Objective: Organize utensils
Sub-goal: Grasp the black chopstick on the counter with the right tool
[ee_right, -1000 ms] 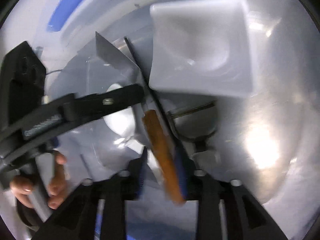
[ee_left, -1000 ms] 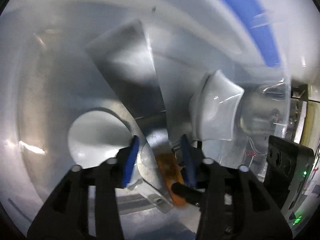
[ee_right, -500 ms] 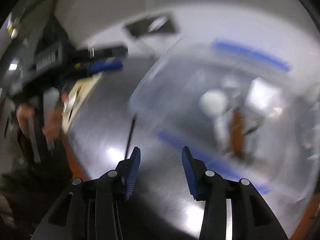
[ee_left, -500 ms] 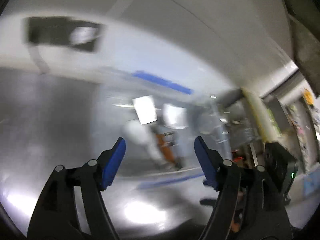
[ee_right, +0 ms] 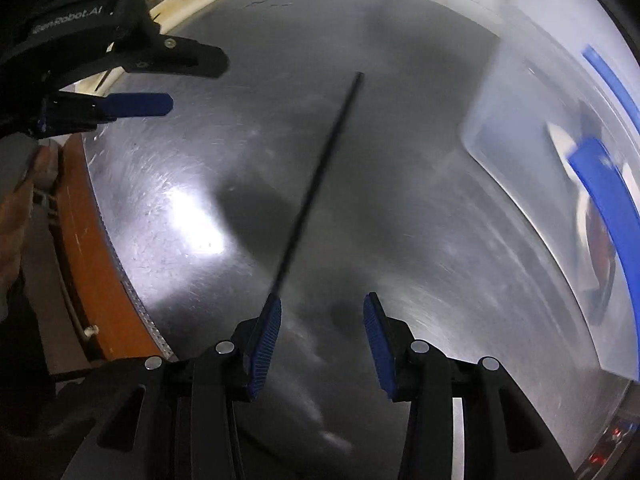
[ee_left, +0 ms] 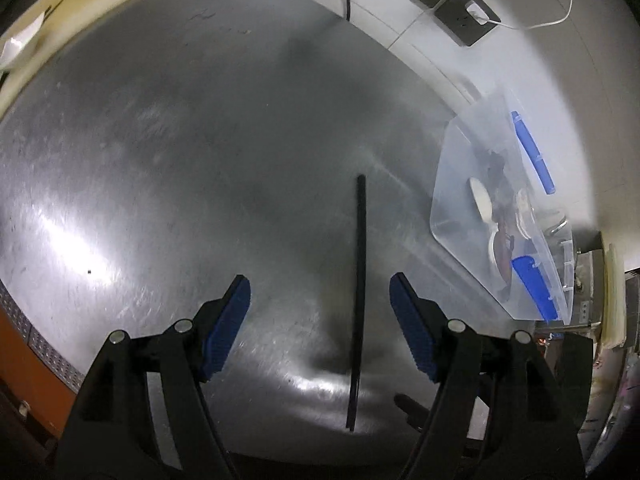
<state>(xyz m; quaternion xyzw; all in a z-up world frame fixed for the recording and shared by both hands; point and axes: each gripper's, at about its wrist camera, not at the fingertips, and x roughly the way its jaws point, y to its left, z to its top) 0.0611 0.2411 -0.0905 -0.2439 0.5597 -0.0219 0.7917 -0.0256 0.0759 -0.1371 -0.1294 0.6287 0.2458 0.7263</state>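
Now: thin black chopstick (ee_left: pixel 359 288) flat on steel tabletop (ee_left: pixel 160 184), lengthwise between empty, wide left tongs (ee_left: pixel 320 328); right tongs (ee_right: pixel 322 344) half-open, empty.

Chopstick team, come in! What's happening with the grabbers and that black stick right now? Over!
Left gripper open, empty. Right gripper open, empty. Black chopstick flat on the steel table, beside the clear bin. Nothing blocking it.
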